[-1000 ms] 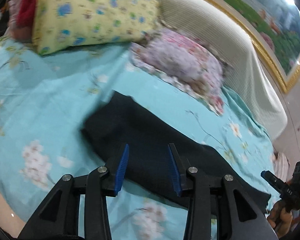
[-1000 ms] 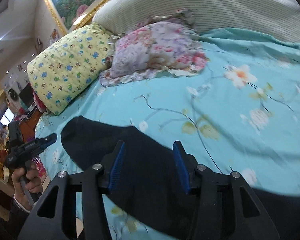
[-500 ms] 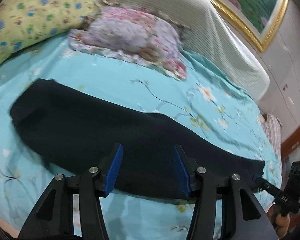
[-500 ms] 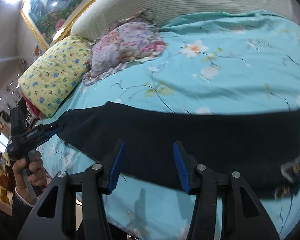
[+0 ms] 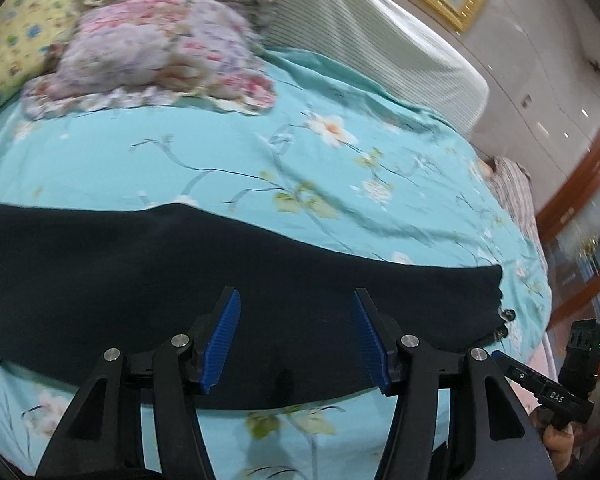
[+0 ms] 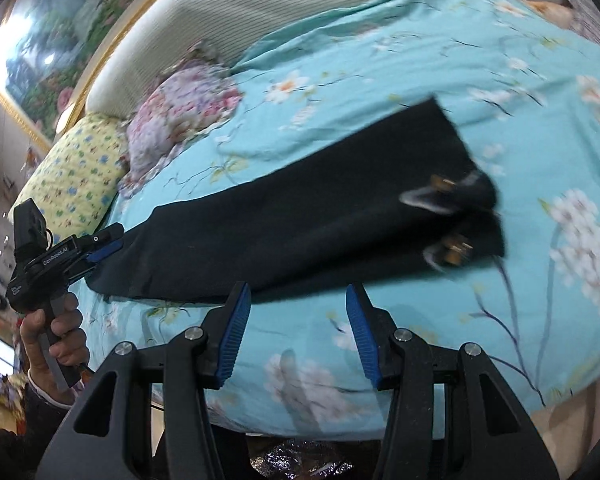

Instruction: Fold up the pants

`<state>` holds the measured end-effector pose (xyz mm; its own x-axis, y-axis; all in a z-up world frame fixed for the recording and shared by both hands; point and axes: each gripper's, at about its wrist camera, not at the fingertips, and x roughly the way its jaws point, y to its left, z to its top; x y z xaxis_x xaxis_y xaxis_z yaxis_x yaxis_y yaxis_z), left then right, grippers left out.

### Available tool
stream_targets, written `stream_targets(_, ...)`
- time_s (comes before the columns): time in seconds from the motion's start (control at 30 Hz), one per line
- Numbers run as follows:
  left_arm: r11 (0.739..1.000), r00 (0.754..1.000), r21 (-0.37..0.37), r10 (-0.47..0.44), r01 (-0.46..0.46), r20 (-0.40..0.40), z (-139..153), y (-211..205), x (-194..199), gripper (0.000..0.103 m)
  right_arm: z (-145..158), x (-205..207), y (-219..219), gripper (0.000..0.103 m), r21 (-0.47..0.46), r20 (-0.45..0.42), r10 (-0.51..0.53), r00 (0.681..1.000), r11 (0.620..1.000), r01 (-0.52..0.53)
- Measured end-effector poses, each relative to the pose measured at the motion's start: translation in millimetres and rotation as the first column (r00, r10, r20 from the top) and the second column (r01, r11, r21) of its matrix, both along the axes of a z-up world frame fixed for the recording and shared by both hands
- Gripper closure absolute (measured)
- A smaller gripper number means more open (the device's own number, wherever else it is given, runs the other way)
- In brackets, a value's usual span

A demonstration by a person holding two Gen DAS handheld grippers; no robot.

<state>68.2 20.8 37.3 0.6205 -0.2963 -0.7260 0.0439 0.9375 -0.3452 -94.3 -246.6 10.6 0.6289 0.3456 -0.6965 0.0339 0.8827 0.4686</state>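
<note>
Black pants lie flat in a long strip across the turquoise flowered bed sheet; they also show in the right wrist view, with metal clasps at the right end. My left gripper is open and empty, hovering over the near edge of the pants. My right gripper is open and empty above the sheet, just short of the pants' near edge. The left gripper also shows in the right wrist view, at the pants' left end.
A pink flowered pillow and a yellow pillow lie at the head of the bed, against a white striped headboard. The right gripper's body shows at the bed's right edge. The bed's near edge drops off below.
Both cameras have swung right and pulled back; the pants now show full length, stretched flat. Both grippers stay open and empty.
</note>
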Motion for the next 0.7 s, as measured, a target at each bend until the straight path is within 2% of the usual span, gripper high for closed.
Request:
stream_targets(0.13, 0.998, 0.998, 0.022, -0.056, 0.056, 0.000, 2.9, -21.7, 8.7, 0.042, -2.0, -6.7, -14.6, 0.044, 0.012, 0.003, -0.054, 0.999, 0.998, 0.054)
stream_targets(0.43, 0.987, 0.989, 0.064, -0.149, 0.148, 0.003, 9.8, -59.4, 27.3, 0.041, -11.1, -8.2, -38.4, 0.043, 0.091, -0.016, -0.167, 0.986, 0.982, 0.167)
stream_targets(0.7, 0.965, 0.971, 0.109, -0.239, 0.240, -0.019, 8.2, -97.3, 50.5, 0.037, -21.2, 4.1, -53.8, 0.043, 0.218, -0.070, -0.321, 0.945, 0.919, 0.328)
